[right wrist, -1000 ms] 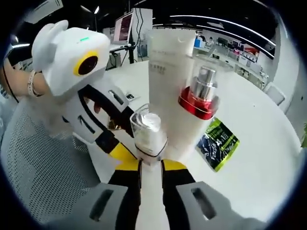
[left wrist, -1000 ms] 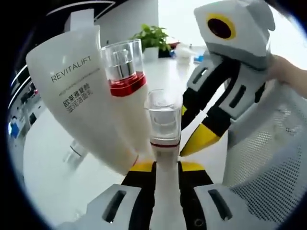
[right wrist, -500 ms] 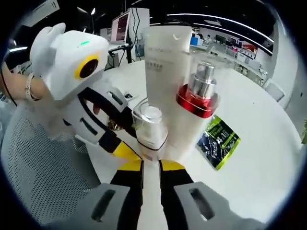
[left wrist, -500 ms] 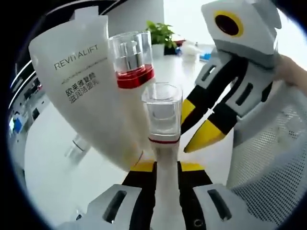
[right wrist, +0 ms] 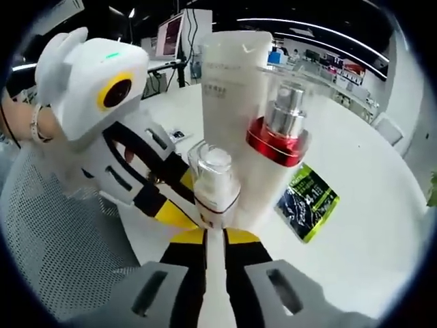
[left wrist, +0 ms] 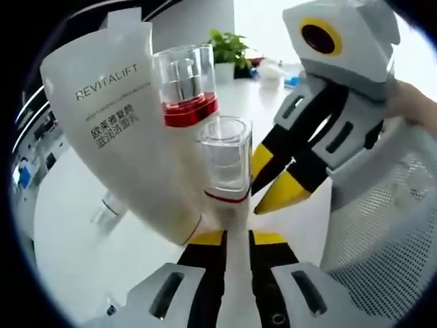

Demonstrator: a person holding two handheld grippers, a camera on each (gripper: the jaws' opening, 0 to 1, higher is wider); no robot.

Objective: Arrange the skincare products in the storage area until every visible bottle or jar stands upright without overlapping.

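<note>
Left gripper view: a white round table point(left wrist: 82, 225) is seen. The left gripper point(left wrist: 234, 239) is clamped on a small clear-capped bottle point(left wrist: 225, 171) at centre. A white Revitalift tube point(left wrist: 116, 123) and red-collared pump bottle point(left wrist: 186, 89) stand at 11 o'clock. The right gripper point(left wrist: 273, 184), at 2 o'clock, touches the bottle.

Right gripper view: an office is seen beyond the table point(right wrist: 382, 225). The right gripper point(right wrist: 213, 236) is closed on the small clear-capped bottle point(right wrist: 215, 181); the tube point(right wrist: 229, 89) and pump bottle point(right wrist: 280, 137) are at 12 o'clock, the left gripper point(right wrist: 174, 205) at 9 o'clock.

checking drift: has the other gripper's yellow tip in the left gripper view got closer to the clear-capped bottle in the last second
Yes. The right gripper's yellow tip has closed in on the clear-capped bottle, now almost at its cap; earlier a clear gap separated them.
</note>
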